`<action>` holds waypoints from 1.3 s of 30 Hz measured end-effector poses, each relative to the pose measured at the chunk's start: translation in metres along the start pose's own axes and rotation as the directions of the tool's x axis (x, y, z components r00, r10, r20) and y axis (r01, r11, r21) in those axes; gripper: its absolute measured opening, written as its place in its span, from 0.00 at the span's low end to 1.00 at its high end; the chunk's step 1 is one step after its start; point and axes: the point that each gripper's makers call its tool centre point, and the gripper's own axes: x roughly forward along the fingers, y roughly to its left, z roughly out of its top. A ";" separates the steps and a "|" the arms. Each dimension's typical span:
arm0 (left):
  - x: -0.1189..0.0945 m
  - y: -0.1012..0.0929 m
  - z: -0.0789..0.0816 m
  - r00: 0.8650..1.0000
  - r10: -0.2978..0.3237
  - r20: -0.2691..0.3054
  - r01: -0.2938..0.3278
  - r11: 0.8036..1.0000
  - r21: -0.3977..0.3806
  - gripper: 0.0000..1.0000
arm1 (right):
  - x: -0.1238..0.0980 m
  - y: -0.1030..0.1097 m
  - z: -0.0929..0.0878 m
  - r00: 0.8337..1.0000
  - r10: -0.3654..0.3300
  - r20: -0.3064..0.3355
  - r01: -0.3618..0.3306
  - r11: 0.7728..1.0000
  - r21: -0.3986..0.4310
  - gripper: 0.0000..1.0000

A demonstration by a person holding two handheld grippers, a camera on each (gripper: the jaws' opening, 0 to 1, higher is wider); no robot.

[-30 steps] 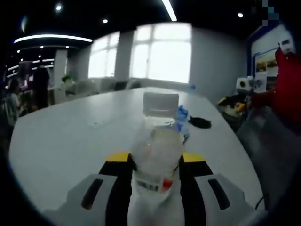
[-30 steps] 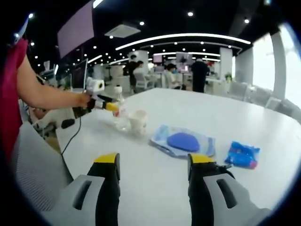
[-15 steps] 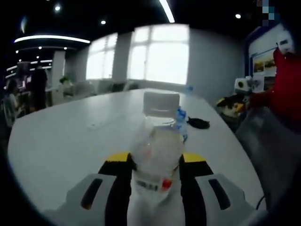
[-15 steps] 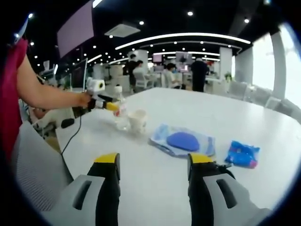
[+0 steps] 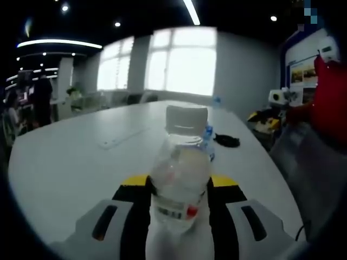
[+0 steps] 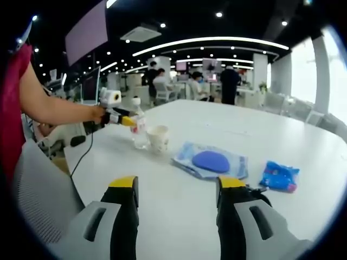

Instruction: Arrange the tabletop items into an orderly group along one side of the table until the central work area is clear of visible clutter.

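The left gripper (image 5: 179,187) clamps a clear water bottle (image 5: 180,179) upright between its jaws, the person's arm (image 6: 57,111) stretched level over the table (image 6: 179,200). The right gripper (image 6: 176,189) hangs wide open above the table, with a paper cup (image 6: 158,138) beside the bottle and a blue pouch (image 6: 211,162) ahead of its jaws.

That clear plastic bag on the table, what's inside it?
Inside the clear plastic bag, in the right gripper view, lies a rounded blue object, flat on the white table. What it is cannot be told, and anything beneath it is covered.
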 end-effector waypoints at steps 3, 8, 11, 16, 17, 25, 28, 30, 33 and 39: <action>0.001 -0.002 -0.001 1.000 -0.005 -0.011 0.005 1.000 0.002 0.40 | 0.000 0.000 0.000 1.000 0.000 0.001 0.000 1.000 0.001 0.57; -0.001 0.000 -0.001 1.000 0.007 -0.022 -0.007 1.000 0.003 0.47 | 0.000 0.000 0.000 1.000 0.002 0.003 -0.002 1.000 -0.001 0.57; -0.003 -0.003 -0.001 1.000 0.010 -0.027 -0.010 1.000 0.004 0.49 | 0.000 0.001 0.001 1.000 0.005 0.005 -0.005 1.000 -0.001 0.57; -0.009 -0.005 -0.001 0.999 0.032 -0.036 -0.033 0.999 -0.002 0.55 | 0.000 0.002 0.003 1.000 0.011 0.012 -0.011 1.000 -0.003 0.57; -0.011 -0.005 -0.001 0.999 0.039 -0.036 -0.039 0.999 -0.003 0.55 | 0.000 0.003 0.003 1.000 0.012 0.014 -0.012 1.000 -0.004 0.57; -0.025 -0.010 0.003 0.994 0.103 -0.024 -0.104 0.994 -0.040 0.74 | 0.000 0.007 0.009 0.999 0.030 0.038 -0.030 1.000 -0.005 0.58; -0.029 -0.012 0.002 0.992 0.123 -0.027 -0.124 0.991 -0.049 0.81 | -0.001 0.009 0.012 0.998 0.038 0.049 -0.037 0.999 -0.009 0.58; -0.033 -0.015 0.002 0.988 0.149 -0.032 -0.151 0.986 -0.072 0.86 | -0.001 0.011 0.014 0.997 0.043 0.057 -0.043 0.999 -0.011 0.58; -0.037 -0.019 0.001 0.983 0.179 -0.039 -0.182 0.979 -0.093 0.99 | -0.002 0.013 0.016 0.996 0.051 0.067 -0.050 0.999 -0.012 0.58; -0.047 -0.037 0.002 0.975 0.212 -0.071 -0.220 0.966 -0.133 1.00 | -0.003 0.017 0.021 0.994 0.067 0.088 -0.065 0.998 -0.017 0.60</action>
